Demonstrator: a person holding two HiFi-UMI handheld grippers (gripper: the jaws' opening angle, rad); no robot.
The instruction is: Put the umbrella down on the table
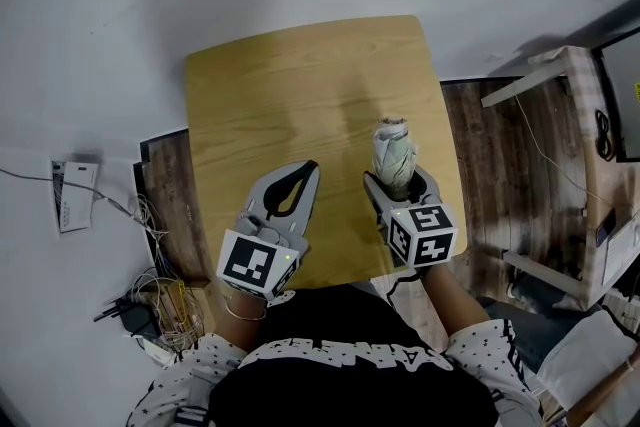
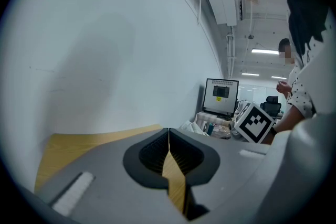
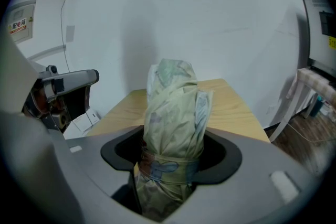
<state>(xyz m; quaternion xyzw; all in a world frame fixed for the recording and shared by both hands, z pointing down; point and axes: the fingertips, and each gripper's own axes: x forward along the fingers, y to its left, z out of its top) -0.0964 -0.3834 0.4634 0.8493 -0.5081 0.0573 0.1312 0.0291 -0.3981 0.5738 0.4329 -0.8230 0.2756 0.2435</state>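
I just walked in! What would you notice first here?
A folded, pale green umbrella stands out most. It pokes out of the right tongs, which are clamped around it over the right side of the wooden table. The left tongs hover beside it, shut with nothing between them.

Pale-green umbrella [image 3: 173, 113] upright in right tongs [image 3: 170, 157], wooden table [image 3: 236, 107] beyond.

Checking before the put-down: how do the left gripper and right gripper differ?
The right gripper is clamped on the folded umbrella; the left gripper holds nothing. The right gripper's jaws stand wide apart around it; the left gripper's meet at the tips. Both hover over the table.
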